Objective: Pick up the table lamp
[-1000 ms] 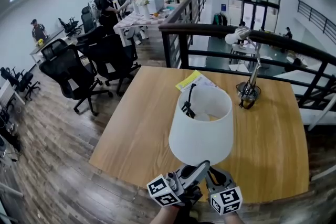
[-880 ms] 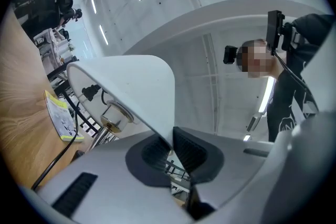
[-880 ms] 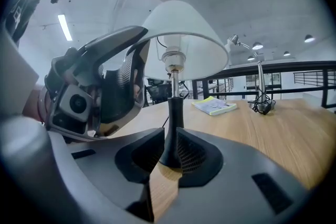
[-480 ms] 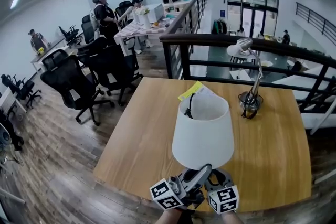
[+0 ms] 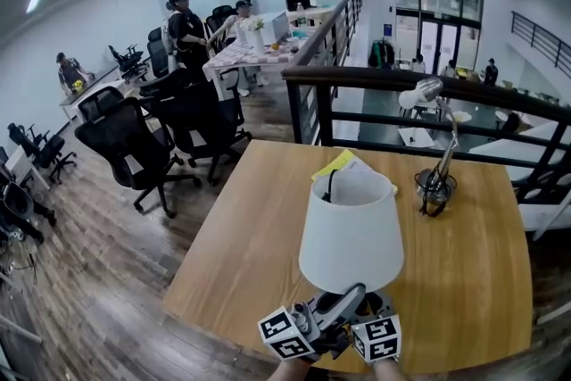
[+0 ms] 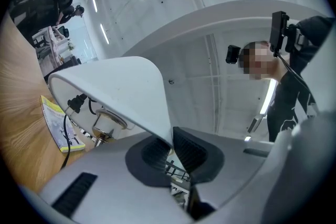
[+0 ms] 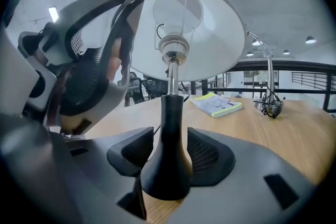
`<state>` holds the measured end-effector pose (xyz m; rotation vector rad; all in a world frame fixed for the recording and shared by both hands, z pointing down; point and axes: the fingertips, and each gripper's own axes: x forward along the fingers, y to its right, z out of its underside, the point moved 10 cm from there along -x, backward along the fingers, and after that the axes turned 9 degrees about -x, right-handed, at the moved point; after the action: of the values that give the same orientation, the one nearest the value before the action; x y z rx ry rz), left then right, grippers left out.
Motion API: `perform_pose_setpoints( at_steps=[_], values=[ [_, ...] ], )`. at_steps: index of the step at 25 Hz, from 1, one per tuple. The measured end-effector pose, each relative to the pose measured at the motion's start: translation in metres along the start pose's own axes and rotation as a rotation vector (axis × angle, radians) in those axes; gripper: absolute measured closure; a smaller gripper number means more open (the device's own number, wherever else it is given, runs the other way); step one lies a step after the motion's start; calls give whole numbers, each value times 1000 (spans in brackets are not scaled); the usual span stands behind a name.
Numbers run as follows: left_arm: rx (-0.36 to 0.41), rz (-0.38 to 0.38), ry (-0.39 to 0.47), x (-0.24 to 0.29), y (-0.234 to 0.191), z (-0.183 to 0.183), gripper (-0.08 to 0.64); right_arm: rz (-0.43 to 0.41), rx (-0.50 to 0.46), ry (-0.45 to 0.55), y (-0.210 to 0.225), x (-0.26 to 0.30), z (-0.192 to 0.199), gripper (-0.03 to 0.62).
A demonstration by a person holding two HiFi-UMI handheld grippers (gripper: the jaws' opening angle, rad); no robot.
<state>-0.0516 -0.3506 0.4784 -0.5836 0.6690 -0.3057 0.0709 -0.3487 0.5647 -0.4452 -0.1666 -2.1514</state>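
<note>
Although it fills the six o'clock side of the wooden table (image 5: 259, 227), the table lamp (image 5: 350, 236) is probably light for its bulk. Its white shade (image 6: 115, 86) seems thin and easily dented, so it makes a poor handle. The black base (image 7: 167, 176) looks stiff, smooth and flared, and its narrow neck offers the safer hold. A silver desk lamp (image 5: 435, 183) stands at two o'clock from it and a yellow booklet (image 5: 343, 163) at twelve. Tilted upward, the left gripper (image 6: 170, 147) pinches the shade's lower rim. Angled slightly down, the right gripper (image 7: 170, 152) has just been opening its jaws. They stand apart with the base between them, pads not pressing.
</note>
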Motion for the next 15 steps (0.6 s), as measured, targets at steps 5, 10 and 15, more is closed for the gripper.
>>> perform_pose_setpoints(
  at_steps=[5,10,15],
  values=[
    [19,-5,-4,3,-7,-9,535,-18,4,-25,-3,15,-3,410],
    [29,-4,-21,7,-13,-17,531,-22,30,-45,2,24,-5,410],
    [28,-2,-34,11,-18,-22,529,-34,48,-49,5,33,-11,410]
  ],
)
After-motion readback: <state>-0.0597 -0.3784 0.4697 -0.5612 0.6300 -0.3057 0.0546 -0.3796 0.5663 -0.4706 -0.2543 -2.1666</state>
